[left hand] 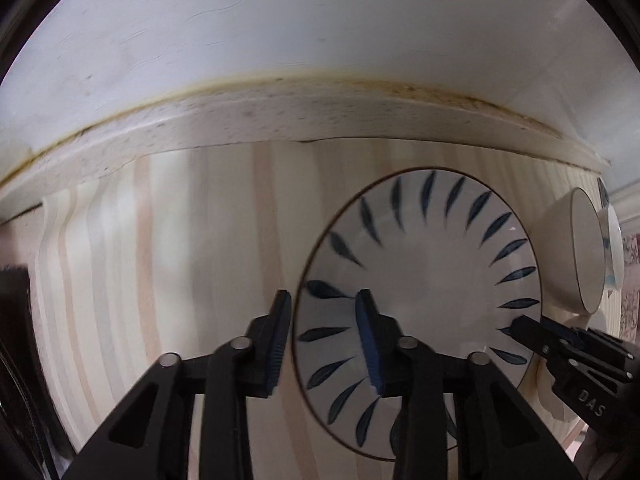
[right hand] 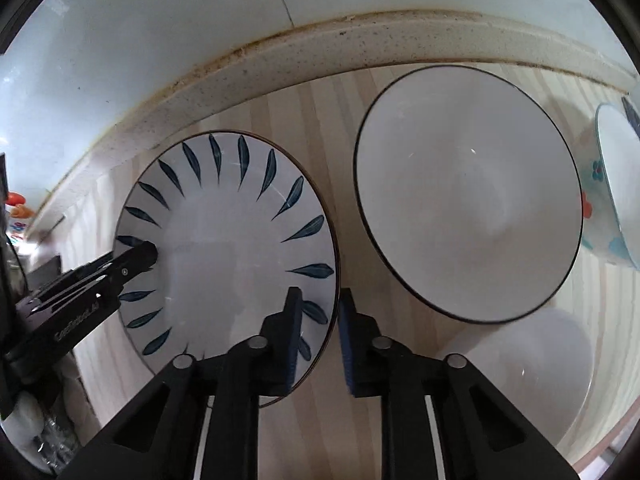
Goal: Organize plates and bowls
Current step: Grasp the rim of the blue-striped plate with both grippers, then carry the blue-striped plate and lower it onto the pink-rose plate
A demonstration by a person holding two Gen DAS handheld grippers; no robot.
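**Two grippers at opposite edges of the leaf plate**

The leaf-patterned plate [left hand: 420,256] lies flat on the pale striped wooden counter [left hand: 180,240], and both tools are at its rim. The left gripper [left hand: 324,300] straddles the plate's left edge: one blue-padded finger sits outside the rim over the wood, the other over the plate's face, with a clear gap between them, so the jaws are parted and not pinching. The right gripper [right hand: 318,296] does the same on the opposite edge, one finger over the plate and one just beyond it above the counter, with the rim in the gap; its jaws are also spread, narrower than the left's, and I see no pad pressing the china.

Just beside the plate, on its right, stands a large white bowl [right hand: 468,196] with a dark rim, close but not touching it. A smaller plain white bowl [right hand: 540,368] lies nearer, partly under the big one's edge. Farther right a flower-painted bowl [right hand: 612,200] is cut off by the frame.

A speckled stone ledge [right hand: 320,56] runs along the back of the counter, stained at its seam with the white wall [left hand: 320,40]. Left of the plate the wood is open; behind it the ledge is near.
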